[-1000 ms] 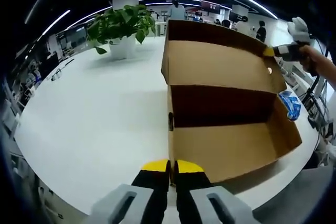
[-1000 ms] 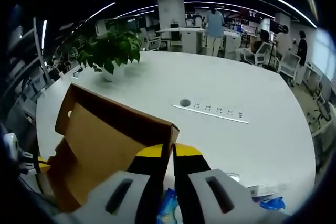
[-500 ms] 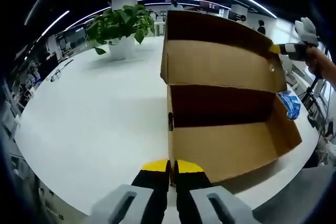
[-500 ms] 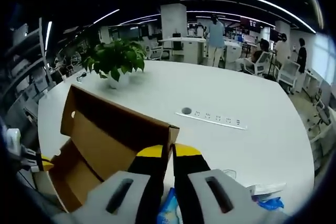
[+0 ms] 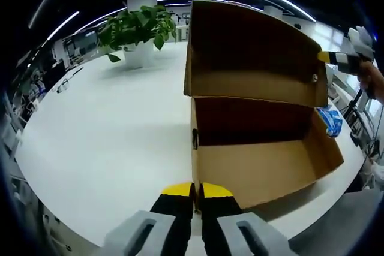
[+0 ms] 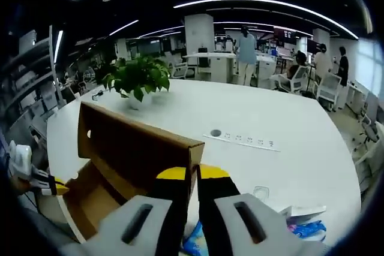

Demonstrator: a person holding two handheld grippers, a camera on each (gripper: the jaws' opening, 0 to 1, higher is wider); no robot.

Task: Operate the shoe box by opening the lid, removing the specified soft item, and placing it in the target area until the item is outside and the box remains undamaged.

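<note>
On a white office worktop (image 5: 102,124), the left gripper (image 5: 192,191) pinches the shoe box (image 5: 258,160) wall to steady it while the right gripper (image 6: 186,175), jaws clamped on the lid (image 5: 252,58) edge, holds it upright.

Shoe box (image 5: 258,166): on the tabletop (image 5: 108,130), straight ahead of your left gripper (image 5: 196,191), whose jaws clamp its near corner.
Lid (image 5: 252,58): raised above the box's far side; your right gripper (image 6: 193,175) pinches its edge.
Potted plant (image 5: 139,28): behind the box, leftward.
Packet (image 5: 331,118): on the tabletop just right of the box.
</note>
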